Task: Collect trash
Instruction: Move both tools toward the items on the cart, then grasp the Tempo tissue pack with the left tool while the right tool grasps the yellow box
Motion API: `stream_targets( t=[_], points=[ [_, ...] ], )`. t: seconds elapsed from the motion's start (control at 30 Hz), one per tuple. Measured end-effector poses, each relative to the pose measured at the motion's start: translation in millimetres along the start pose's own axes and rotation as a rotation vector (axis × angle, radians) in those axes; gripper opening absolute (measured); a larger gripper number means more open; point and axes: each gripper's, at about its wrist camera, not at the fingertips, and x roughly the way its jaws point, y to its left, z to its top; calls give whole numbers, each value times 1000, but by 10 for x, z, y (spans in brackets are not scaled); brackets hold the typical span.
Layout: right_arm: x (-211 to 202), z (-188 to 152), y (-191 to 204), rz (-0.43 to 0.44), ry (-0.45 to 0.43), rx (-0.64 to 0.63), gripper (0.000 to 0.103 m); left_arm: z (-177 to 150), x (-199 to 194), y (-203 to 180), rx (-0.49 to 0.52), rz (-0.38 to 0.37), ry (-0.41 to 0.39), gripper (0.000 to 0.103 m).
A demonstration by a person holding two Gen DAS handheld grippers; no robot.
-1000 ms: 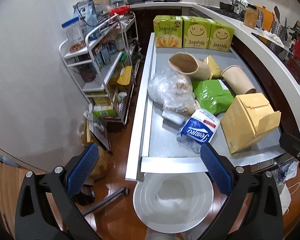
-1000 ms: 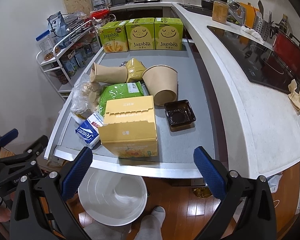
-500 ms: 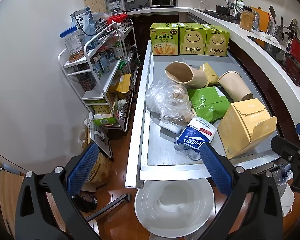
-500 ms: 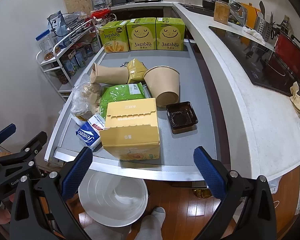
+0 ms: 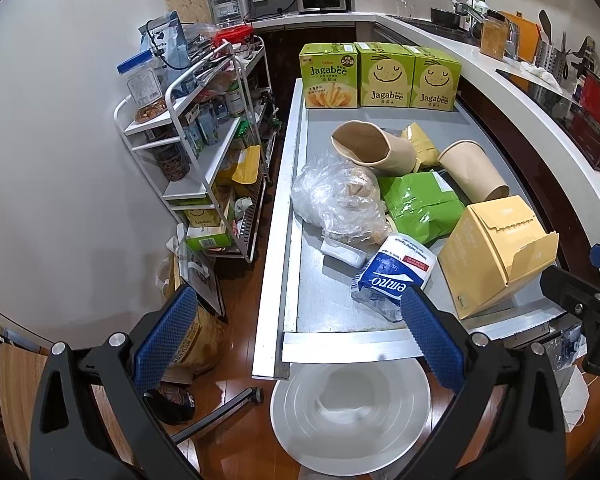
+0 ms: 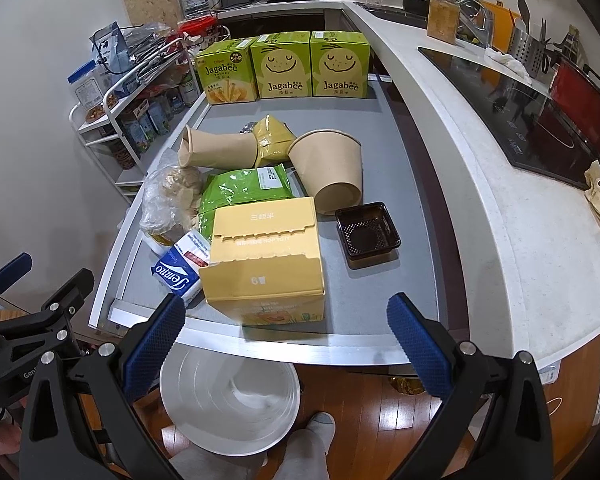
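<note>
Trash lies on a grey steel table (image 5: pixel 320 300): a yellow carton (image 6: pixel 266 258), a blue-white Tempo tissue pack (image 5: pixel 394 270), a crumpled clear plastic bag (image 5: pixel 340 200), a green pouch (image 5: pixel 420 204), two brown paper cups (image 6: pixel 332 170), a yellow wrapper (image 6: pixel 274 138) and a black plastic tray (image 6: pixel 366 232). A white bin (image 5: pixel 350 410) stands on the floor below the table's near edge. My left gripper (image 5: pixel 300 340) is open and empty above the bin. My right gripper (image 6: pixel 282 344) is open and empty before the carton.
Three green Jagabee boxes (image 6: pixel 284 68) stand at the table's far end. A white wire rack (image 5: pixel 204 140) full of goods stands to the left. A white counter (image 6: pixel 520 200) with a black hob curves along the right. A socked foot (image 6: pixel 316 428) is beside the bin.
Both grippers have drawn back and tilted up slightly, so the table's contents sit lower in view. Nothing on the table has moved.
</note>
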Motion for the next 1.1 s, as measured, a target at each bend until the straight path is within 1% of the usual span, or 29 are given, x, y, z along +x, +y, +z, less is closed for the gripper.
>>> stream_targets(
  t=[0.37, 0.5, 0.57, 0.67, 0.7, 0.83, 0.97, 1.0, 1.1],
  points=[
    [161, 42, 18, -5, 30, 12, 99, -42, 126, 18, 24, -35, 24, 102],
    [243, 52, 22, 8, 49, 30, 99, -85, 224, -4, 54, -103, 51, 102],
    [289, 60, 31, 10, 56, 33, 99, -108, 267, -36, 86, -137, 58, 102],
    [368, 74, 37, 9, 71, 40, 99, -123, 336, -117, 162, -170, 59, 102],
    [396, 80, 41, 12, 79, 45, 99, -120, 376, -146, 183, -193, 67, 102],
    [474, 86, 36, 28, 103, 64, 99, -90, 544, -260, 240, -245, 95, 102],
    [543, 97, 44, 26, 120, 66, 99, -83, 703, -404, 288, -297, 122, 102],
    [559, 101, 43, 24, 124, 65, 99, -91, 764, -458, 302, -306, 138, 102],
    [613, 118, 36, 16, 133, 63, 99, -126, 877, -551, 324, -297, 163, 102]
  ],
)
